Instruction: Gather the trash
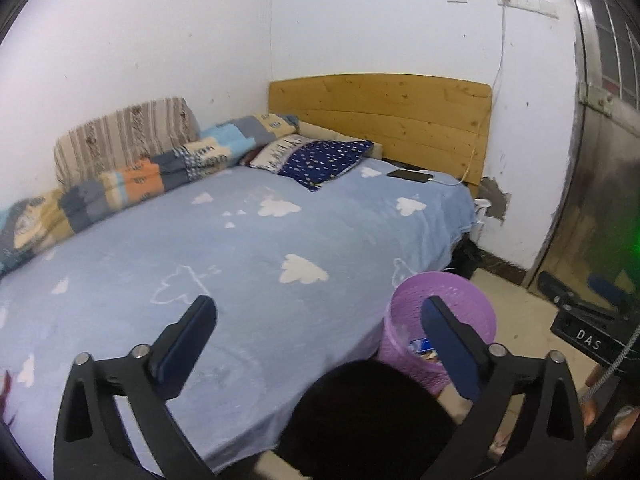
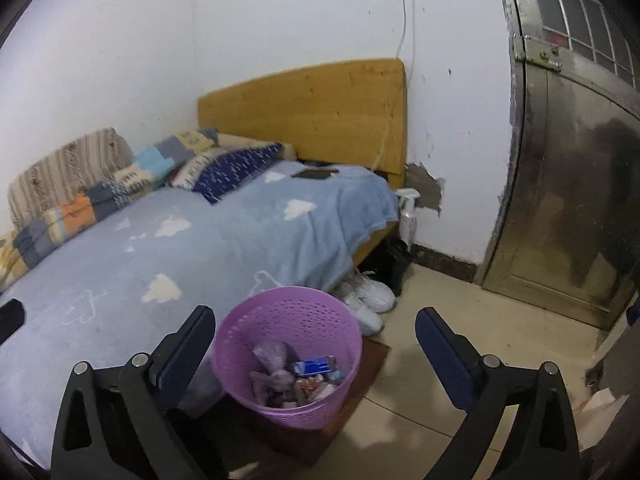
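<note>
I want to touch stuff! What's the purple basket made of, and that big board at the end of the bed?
The purple basket looks like moulded plastic: smooth, with rows of little holes. The headboard looks like light wood, probably pine: plank seams and dark knots show.

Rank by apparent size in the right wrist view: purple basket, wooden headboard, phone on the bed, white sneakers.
1. wooden headboard
2. purple basket, though its nearness to the camera inflates it
3. white sneakers, as a pair
4. phone
</note>
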A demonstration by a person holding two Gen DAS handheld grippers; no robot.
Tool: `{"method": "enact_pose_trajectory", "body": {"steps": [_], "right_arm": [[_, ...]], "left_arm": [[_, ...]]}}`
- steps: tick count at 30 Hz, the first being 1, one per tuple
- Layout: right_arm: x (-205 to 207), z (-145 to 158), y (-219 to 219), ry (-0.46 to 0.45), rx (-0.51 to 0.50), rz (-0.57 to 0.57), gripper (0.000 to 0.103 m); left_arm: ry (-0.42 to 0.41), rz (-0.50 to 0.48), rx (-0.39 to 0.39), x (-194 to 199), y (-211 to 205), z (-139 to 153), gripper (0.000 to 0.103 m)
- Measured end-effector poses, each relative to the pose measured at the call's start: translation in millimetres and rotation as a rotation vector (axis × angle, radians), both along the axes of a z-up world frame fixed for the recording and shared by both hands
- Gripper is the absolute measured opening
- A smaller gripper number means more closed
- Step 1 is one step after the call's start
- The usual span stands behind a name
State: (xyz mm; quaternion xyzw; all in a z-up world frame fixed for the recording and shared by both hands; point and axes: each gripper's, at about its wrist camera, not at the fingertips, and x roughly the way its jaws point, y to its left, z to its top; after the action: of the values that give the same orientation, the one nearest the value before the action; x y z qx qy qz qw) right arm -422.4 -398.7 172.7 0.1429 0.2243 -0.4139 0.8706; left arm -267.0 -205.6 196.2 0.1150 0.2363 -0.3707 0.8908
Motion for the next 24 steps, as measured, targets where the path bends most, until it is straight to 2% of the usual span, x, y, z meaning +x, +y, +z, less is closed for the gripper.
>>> {"method": "enact_pose_trajectory", "body": {"steps": [3, 8, 14, 19, 24], "right_arm": [[-2.9, -0.8, 17.1, 0.003, -0.032, -0.046, 0.101], [5.3, -8.7, 25.1, 0.068, 0.022, -0.047, 0.101], [6.6, -9.4, 28.5, 0.09, 0.016, -0.053, 0.101], [6.0, -8.1, 34.3, 0.1, -0.004, -0.053, 0.101], [6.8, -9.6, 34.0, 0.109, 0.002, -0.057, 0.101]], "left_arm": [[-0.029, 0.036, 0.025, -6.5, 5.1, -2.2, 0.103], [-0.097, 0.115, 0.049, -10.1, 10.8, -0.4, 0.103], [-0.027, 0.107, 0.065, -3.1, 10.0, 0.7, 0.103], [-0.056, 0.129, 0.091, -3.8, 9.5, -0.9, 0.103], [-0.037, 0.136, 0.086, -0.4, 11.9, -2.6, 0.103]]}}
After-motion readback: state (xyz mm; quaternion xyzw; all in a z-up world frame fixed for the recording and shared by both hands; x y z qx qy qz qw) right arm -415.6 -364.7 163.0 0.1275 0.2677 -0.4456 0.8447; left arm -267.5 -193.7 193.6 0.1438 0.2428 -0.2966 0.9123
